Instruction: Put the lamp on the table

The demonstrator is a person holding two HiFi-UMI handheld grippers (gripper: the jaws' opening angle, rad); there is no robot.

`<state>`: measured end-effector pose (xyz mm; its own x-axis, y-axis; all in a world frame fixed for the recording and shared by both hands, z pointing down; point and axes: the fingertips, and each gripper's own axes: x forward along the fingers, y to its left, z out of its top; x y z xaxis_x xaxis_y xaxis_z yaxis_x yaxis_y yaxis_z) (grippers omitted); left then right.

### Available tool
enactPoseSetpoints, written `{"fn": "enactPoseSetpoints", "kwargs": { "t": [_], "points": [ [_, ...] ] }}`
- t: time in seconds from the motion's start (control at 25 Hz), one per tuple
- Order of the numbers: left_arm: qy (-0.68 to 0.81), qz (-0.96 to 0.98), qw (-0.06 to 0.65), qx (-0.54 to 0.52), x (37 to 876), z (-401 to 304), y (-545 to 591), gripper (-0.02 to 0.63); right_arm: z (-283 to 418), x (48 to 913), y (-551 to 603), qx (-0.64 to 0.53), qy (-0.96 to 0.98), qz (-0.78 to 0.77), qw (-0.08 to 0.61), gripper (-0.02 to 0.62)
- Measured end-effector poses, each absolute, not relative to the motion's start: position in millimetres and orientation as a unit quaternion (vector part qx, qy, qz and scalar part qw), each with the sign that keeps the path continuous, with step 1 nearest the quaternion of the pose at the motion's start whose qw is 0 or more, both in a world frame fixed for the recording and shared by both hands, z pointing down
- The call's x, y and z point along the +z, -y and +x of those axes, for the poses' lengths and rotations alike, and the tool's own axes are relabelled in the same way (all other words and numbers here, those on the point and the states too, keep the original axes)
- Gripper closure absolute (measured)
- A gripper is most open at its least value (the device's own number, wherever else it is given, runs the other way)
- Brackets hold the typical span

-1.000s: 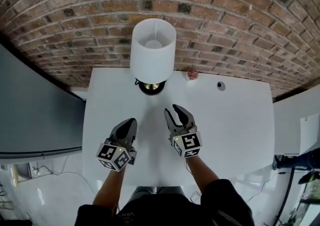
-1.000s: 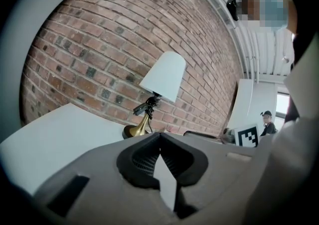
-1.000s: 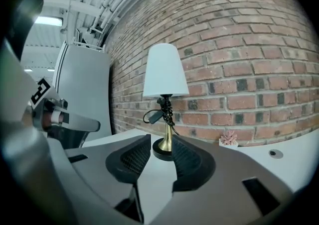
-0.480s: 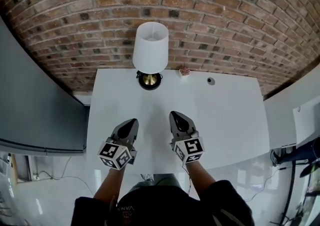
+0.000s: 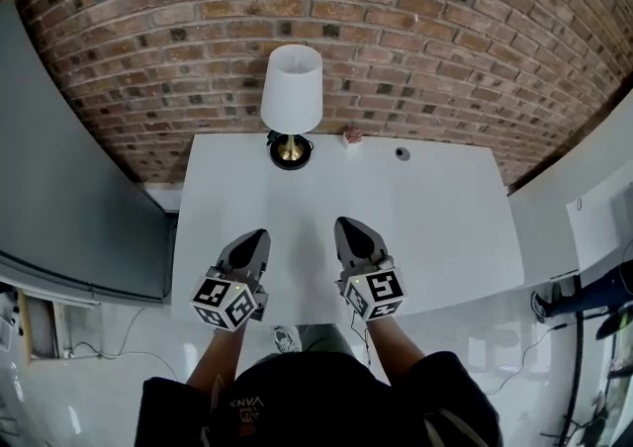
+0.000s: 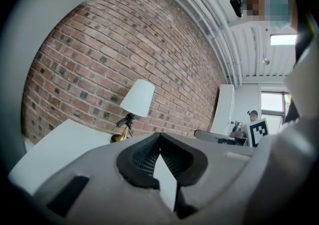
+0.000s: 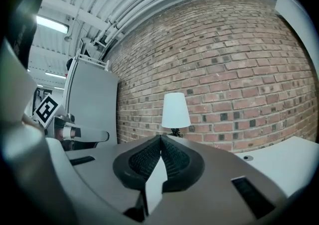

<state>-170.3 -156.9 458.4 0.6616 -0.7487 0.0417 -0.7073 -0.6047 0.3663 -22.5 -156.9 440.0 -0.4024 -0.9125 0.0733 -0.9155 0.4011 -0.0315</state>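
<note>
Lamp (image 5: 291,104) is standing upright at the far edge of the surface (image 5: 425,227); we are holding left gripper (image 5: 258,236) and right gripper (image 5: 346,227) well back, jaws pressed together on nothing; any careless nudge risks tipping it

A dark shirt (image 5: 247,402) reads "VAN" (partly legible).

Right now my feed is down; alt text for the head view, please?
A white-shaded table lamp with a brass base stands at the far edge of a white rectangular table, by a red brick wall. Nearer the camera, the left gripper and right gripper hover over the table, both shut and empty.
</note>
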Motion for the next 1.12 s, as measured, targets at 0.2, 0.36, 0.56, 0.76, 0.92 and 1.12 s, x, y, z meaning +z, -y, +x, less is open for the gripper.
{"fn": "enactPoseSetpoints", "kwargs": {
  "t": [0.2,0.36,0.56,0.76,0.92,1.12],
  "points": [
    [0.401,0.898,0.170,-0.054,454.2,-168.7,135.4,0.598,-24.9,434.6,135.8,0.031,0.838,0.545,0.021,0.595],
    [0.397,0.901,0.168,-0.049,454.5,-167.7,121.5,0.598,-28.4,437.0,123.1,0.035,0.841,0.540,0.025,0.595],
    [0.397,0.902,0.164,-0.039,454.5,-169.3,107.8,0.597,-34.0,442.4,110.1,0.044,0.843,0.535,0.030,0.595],
    [0.399,0.902,0.163,-0.035,456.9,-173.4,99.8,0.598,-38.5,446.7,103.2,0.046,0.845,0.532,0.036,0.597],
    [0.401,0.901,0.164,-0.034,460.6,-175.3,97.1,0.598,-41.7,449.8,100.8,0.047,0.847,0.529,0.039,0.597],
    [0.401,0.900,0.166,-0.033,460.5,-175.8,97.6,0.598,-44.5,450.8,101.6,0.050,0.847,0.527,0.041,0.597]
  ]
}}
